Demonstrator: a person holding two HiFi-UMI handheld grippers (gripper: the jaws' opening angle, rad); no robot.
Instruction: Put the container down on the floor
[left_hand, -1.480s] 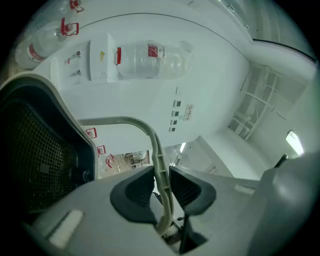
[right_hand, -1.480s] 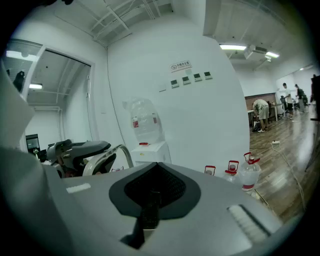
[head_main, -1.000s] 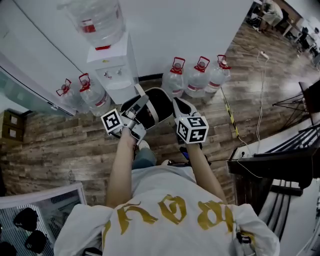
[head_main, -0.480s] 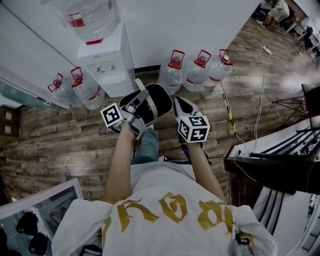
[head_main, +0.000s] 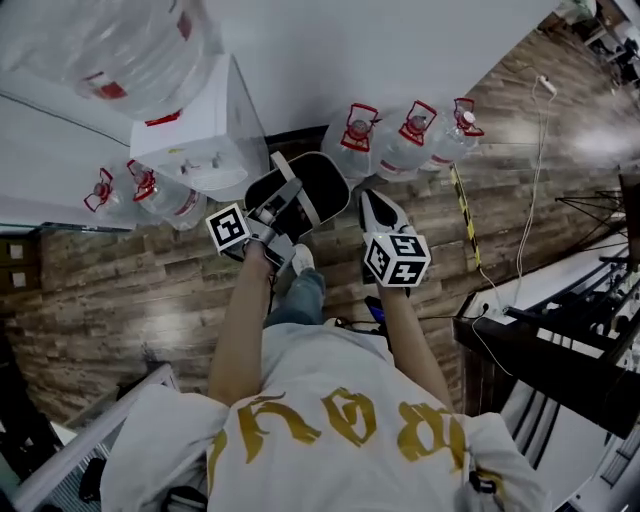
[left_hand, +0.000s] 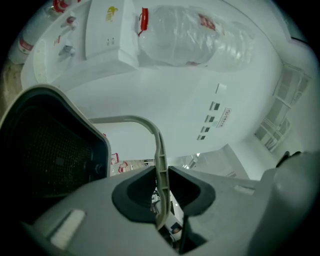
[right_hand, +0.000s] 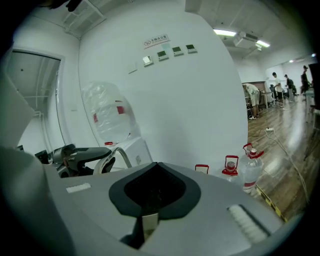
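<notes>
Head view: the dark container (head_main: 325, 188) hangs above the wooden floor (head_main: 150, 290) before a water dispenser (head_main: 200, 140), at the left claw (head_main: 287, 203); the right claw (head_main: 376, 207) is just beside it.

Left gripper view: the left claw (left_hand: 161, 186) is clamped on the container's pale handle (left_hand: 159, 150), with the mesh body (left_hand: 50, 150) to its left.

Right gripper view: the right claw (right_hand: 155, 192) is closed and empty. The wall sign (right_hand: 154, 40) is too small to read.

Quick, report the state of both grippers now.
Left gripper: shut on the container handle.
Right gripper: shut, nothing in it.
</notes>
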